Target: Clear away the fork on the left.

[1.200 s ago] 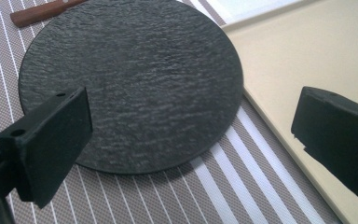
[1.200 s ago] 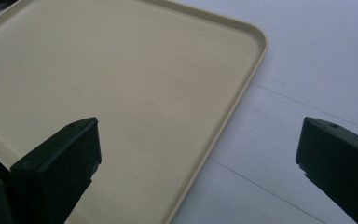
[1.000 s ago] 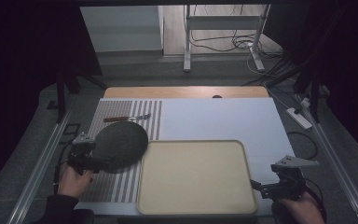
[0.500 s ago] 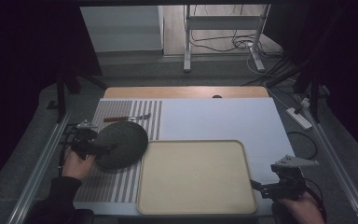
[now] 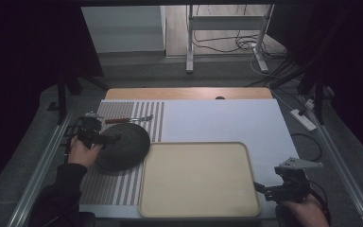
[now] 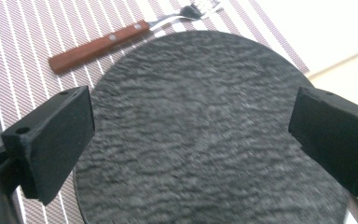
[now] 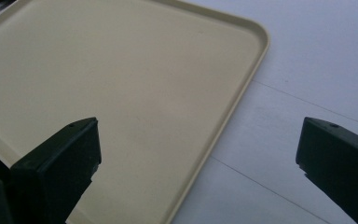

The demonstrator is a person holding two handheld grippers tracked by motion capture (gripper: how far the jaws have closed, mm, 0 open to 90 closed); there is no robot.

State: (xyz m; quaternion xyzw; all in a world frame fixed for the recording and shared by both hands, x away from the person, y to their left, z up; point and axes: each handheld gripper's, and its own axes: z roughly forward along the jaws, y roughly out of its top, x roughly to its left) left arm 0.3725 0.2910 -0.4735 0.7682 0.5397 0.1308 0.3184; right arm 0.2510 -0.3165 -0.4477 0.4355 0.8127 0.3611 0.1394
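**A:** What's getting cut off here? The left gripper is sitting over the dark round plate in the high view, and its own fingers are standing wide apart in the left gripper view, with nothing between them but air over the plate.

**B:** Yeah, the plate's near edge is running off the bottom of the left gripper view, and the person's left hand is covering a bit of its left rim from above. The plate is lying on the striped mat at the left of the bench, just beside the beige tray; can't tell if they're touching.

**A:** And the right gripper?

**B:** It's hanging at the tray's near right corner, fingers spread wide, holding nothing. Both fingers are running off the frame's edges in the right gripper view. The right hand is mostly dropping out of the bottom of the high view.

**A:** Counting up?

**B:** I'm seeing one plate, one tray, one mat, and one fork with a wooden handle lying just beyond the plate's far side. Its tines are getting clipped at the top of the left gripper view.
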